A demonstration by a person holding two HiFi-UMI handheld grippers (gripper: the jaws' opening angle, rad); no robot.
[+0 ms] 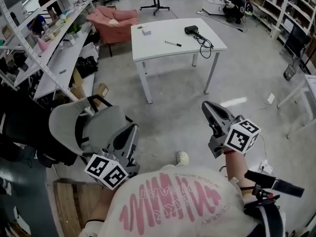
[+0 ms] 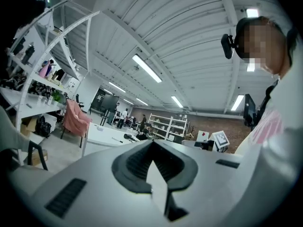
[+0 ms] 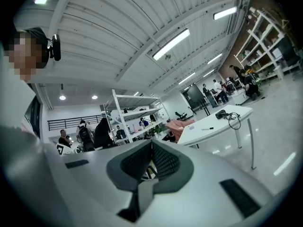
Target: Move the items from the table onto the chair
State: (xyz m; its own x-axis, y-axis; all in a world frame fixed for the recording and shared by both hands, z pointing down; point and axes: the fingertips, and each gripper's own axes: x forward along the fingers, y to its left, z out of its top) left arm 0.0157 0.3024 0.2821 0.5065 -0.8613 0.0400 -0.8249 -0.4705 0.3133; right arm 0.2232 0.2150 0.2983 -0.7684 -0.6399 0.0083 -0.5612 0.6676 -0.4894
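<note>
We see an evenly bright hall. Long ceiling strip lights (image 2: 147,68) glow burnt-out white across the upper middle of both gripper views. In the head view a streak of glare lies on the grey floor (image 1: 233,101) right of centre, the white table (image 1: 173,38) is nearly washed out, and the lower left is dim. Both gripper views bulge strongly, with black corners. At their bottom edges the left gripper (image 2: 152,145) and right gripper (image 3: 152,146) look soft, too near for focus.
</note>
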